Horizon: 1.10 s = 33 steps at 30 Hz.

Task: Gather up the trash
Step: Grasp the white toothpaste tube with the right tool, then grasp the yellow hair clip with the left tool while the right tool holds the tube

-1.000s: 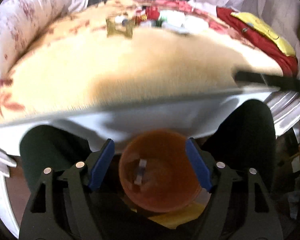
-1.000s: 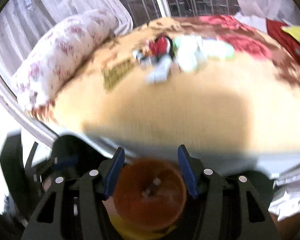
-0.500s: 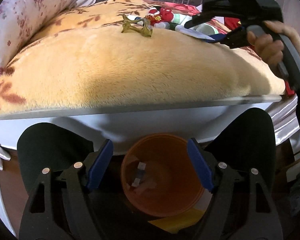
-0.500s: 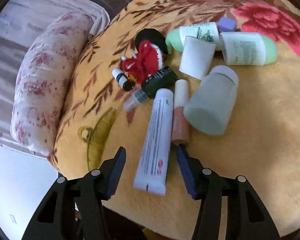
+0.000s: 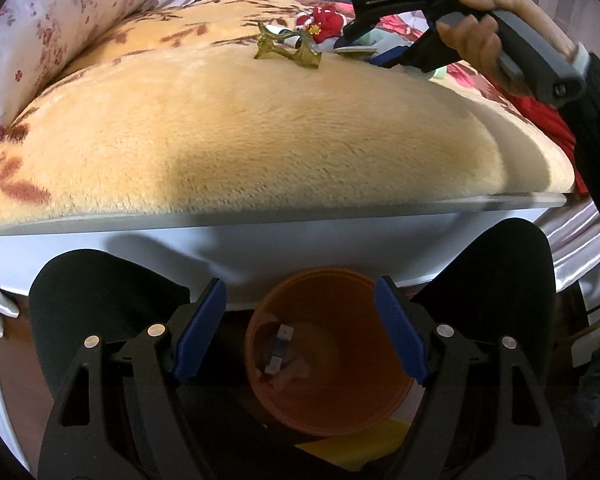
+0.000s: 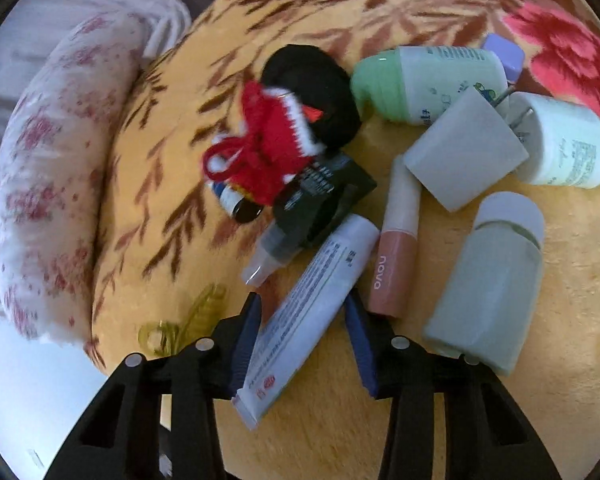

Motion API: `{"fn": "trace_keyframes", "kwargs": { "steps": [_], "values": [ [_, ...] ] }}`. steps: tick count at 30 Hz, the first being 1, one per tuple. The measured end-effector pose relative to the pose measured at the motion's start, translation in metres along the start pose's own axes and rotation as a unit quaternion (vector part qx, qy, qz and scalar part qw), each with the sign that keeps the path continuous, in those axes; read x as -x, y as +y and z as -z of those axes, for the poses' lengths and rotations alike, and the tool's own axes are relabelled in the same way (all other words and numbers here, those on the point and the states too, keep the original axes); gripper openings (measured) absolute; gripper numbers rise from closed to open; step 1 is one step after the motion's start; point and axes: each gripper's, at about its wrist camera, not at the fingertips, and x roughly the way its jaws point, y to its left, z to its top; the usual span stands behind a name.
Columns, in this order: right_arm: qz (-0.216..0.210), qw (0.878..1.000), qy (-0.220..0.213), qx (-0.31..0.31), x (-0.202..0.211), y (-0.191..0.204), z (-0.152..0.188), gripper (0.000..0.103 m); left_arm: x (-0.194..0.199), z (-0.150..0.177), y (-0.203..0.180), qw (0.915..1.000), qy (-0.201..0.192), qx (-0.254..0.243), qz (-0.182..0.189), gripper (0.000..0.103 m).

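An orange bucket [image 5: 332, 360] with a few scraps inside stands low between a person's dark-clad knees. My left gripper [image 5: 299, 300] hovers over it, open; a dark gap shows beside its left pad. On the orange blanket [image 6: 460, 420] lies a pile of toiletries. My right gripper [image 6: 304, 332] points down at that pile. Its jaws are closing, with a white tube [image 6: 308, 304] lying between the blue pads. In the left wrist view the right gripper [image 5: 370, 50], held by a hand [image 5: 472, 28], reaches down onto the pile.
Around the tube lie a pink tube [image 6: 396, 256], a pale green bottle [image 6: 492, 280], a small clear bottle [image 6: 268, 256], a black sachet [image 6: 324, 196], a red knitted toy [image 6: 268, 152] and two green-white bottles [image 6: 428, 80]. An olive hair clip [image 5: 288, 50] sits nearer. A floral pillow [image 5: 60, 28] bounds the left.
My right gripper has left the bucket, swung over the bed and come down around the white tube, its jaws narrowing. The left gripper has stayed above the bucket.
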Motion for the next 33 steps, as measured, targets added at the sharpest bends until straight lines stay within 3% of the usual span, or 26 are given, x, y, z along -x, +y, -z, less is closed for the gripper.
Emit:
{"fn": "trace_keyframes", "kwargs": {
  "steps": [4, 5, 11, 16, 23, 26, 33],
  "values": [
    [-0.014, 0.998, 0.003, -0.062, -0.012, -0.01, -0.009, 0.043, -0.003, 0.001, 0.001, 1.0, 0.006, 0.004, -0.001, 0.075],
    [-0.015, 0.998, 0.003, -0.065, -0.013, -0.01, -0.01, 0.036, -0.003, 0.001, 0.001, 1.0, 0.006, 0.004, -0.002, 0.075],
    [-0.004, 0.998, -0.032, -0.046, 0.0, -0.017, 0.002, 0.021, 0.003, 0.001, -0.002, 0.9999, -0.003, -0.001, -0.011, 0.075],
    [-0.036, 0.995, -0.088, -0.006, 0.035, -0.024, 0.034, 0.019, 0.01, -0.005, -0.005, 0.9997, -0.011, -0.01, -0.018, 0.075],
    [-0.087, 0.986, -0.142, 0.02, 0.069, -0.049, 0.082, 0.019, 0.029, -0.064, -0.02, 0.9967, -0.065, -0.039, -0.029, 0.076],
    [-0.078, 0.982, -0.172, 0.027, 0.081, -0.059, 0.102, 0.019, 0.017, -0.104, -0.023, 0.9937, -0.081, -0.054, -0.056, 0.08],
    [-0.078, 0.973, -0.215, 0.029, 0.11, -0.083, 0.139, 0.02, -0.046, -0.176, 0.001, 0.9968, -0.03, -0.048, -0.056, 0.08]
  ]
}}
